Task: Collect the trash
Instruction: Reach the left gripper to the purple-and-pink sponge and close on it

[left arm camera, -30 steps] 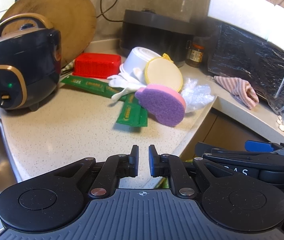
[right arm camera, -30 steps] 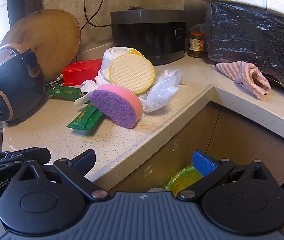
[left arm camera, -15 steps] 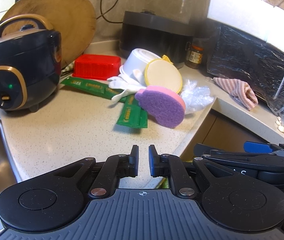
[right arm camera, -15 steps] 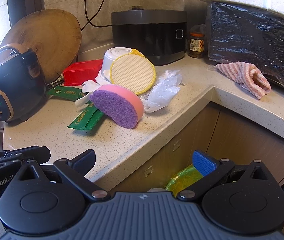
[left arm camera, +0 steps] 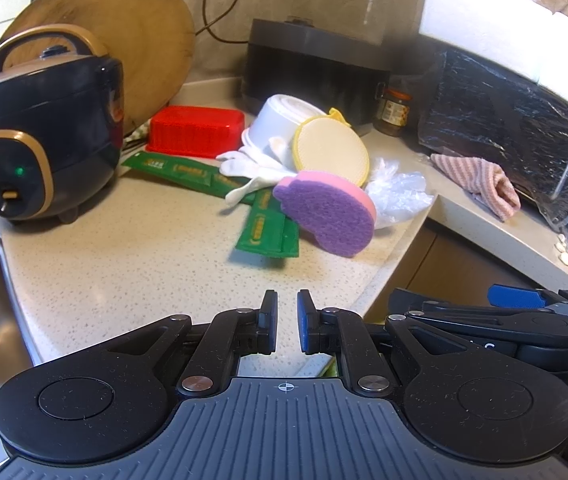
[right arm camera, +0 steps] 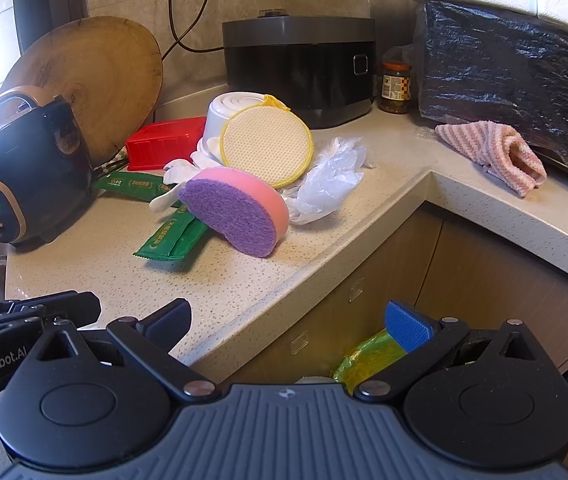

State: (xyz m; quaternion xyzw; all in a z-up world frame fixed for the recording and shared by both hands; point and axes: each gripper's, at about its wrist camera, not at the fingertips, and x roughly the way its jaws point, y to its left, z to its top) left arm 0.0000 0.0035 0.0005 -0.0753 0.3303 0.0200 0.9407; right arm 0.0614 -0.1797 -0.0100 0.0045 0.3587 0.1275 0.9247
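1. Trash sits heaped mid-counter (right arm camera: 244, 280): green wrappers (right arm camera: 170, 238), white plastic spoons (left arm camera: 244, 168), a crumpled clear plastic bag (right arm camera: 330, 184).
2. Resting on the heap, a purple-and-pink sponge (right arm camera: 236, 210) tilts against a round yellow-rimmed scrubber (right arm camera: 266, 144), itself leaning on an overturned white bowl (left arm camera: 280, 118).
3. Left gripper (left arm camera: 286, 320) hovers over the counter's near edge, jaws nearly together and empty.
4. Right gripper (right arm camera: 288, 320) hangs past the edge, jaws wide apart and empty, above a yellow-green bag (right arm camera: 364, 360).

Dark rice cooker (left arm camera: 40, 136) at counter's left, green lamp lit. Round wooden board (left arm camera: 124, 36) leaning behind it. Black appliance (right arm camera: 300, 68) against wall; jar (right arm camera: 395, 87) just beside. Striped cloth (right arm camera: 492, 152) on right counter.
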